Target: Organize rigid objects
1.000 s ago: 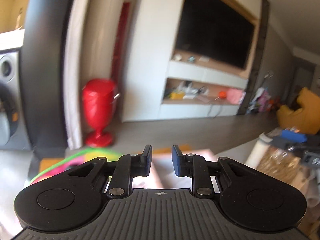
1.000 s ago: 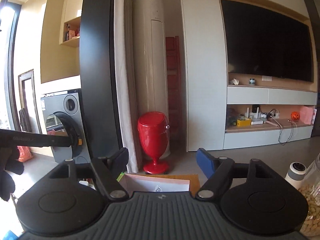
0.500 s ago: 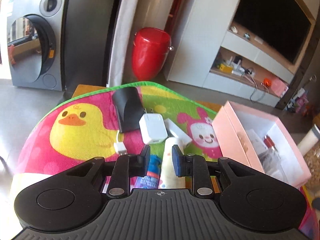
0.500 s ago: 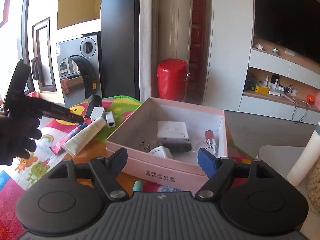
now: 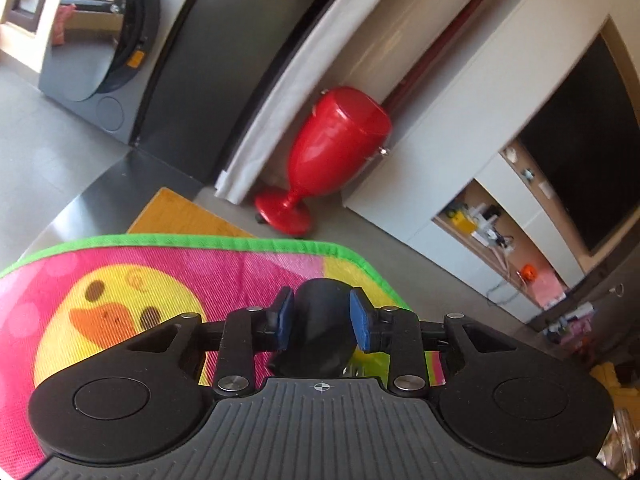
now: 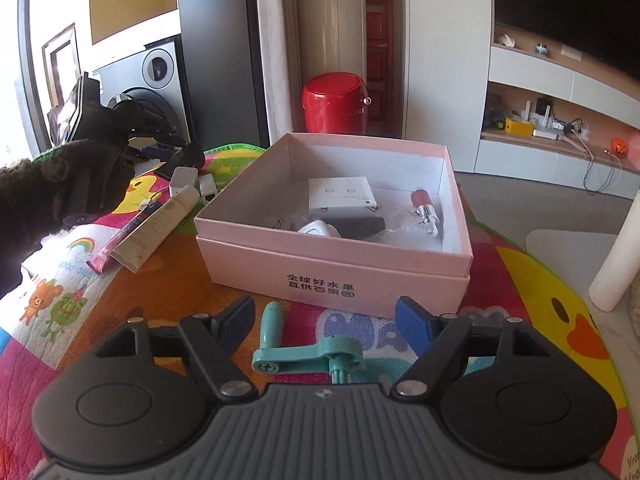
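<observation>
Left gripper (image 5: 320, 316) pinches a smooth rounded black mouse (image 5: 318, 332); right gripper (image 6: 325, 322) gapes wide, empty

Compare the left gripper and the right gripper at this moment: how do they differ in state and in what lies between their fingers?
The left gripper has its blue pads against both sides of a black object; the right gripper stands wide open, touching nothing. The left gripper sits at the play mat's green edge; the right gripper hangs over a teal hand crank, facing the pink box. Both are the same black two-finger design.
</observation>
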Action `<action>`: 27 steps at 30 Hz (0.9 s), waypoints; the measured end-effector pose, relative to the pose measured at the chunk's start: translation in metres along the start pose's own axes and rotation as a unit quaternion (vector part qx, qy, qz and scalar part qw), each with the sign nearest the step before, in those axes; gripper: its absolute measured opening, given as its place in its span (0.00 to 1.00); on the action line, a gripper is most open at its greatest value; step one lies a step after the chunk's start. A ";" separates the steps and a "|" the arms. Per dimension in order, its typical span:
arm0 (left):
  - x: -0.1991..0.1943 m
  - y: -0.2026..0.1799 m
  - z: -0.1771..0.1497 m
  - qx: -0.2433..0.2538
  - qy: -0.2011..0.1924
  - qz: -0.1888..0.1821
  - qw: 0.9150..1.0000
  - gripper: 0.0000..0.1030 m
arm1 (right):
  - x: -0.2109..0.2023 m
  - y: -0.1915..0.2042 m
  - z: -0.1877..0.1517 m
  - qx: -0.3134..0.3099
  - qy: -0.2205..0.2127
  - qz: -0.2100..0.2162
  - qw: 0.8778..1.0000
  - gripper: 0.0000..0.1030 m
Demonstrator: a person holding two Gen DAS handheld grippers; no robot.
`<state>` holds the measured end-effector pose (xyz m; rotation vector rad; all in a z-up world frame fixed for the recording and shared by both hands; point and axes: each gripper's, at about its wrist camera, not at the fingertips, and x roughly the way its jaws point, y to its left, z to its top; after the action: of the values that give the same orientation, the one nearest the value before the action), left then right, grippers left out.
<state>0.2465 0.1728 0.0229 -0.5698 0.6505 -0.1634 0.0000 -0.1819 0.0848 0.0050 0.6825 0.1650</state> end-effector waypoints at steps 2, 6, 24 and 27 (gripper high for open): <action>-0.005 -0.007 -0.010 0.031 0.010 -0.014 0.999 0.34 | 0.003 -0.003 -0.005 0.006 0.008 0.011 1.000 0.76; -0.013 -0.017 -0.034 0.067 0.056 -0.026 0.996 0.30 | 0.016 0.002 -0.007 0.010 0.031 0.028 0.999 0.76; -0.114 -0.063 -0.143 0.262 0.162 -0.069 0.949 0.35 | 0.016 0.025 -0.024 -0.020 0.031 0.010 0.999 0.75; -0.121 -0.066 -0.139 0.220 0.139 -0.083 0.962 0.35 | 0.011 0.021 -0.030 -0.007 0.034 0.012 0.999 0.75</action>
<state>0.0678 0.0931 0.0325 -0.1702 0.8099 -0.5397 -0.0139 -0.1609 0.0555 -0.0058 0.7495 0.1944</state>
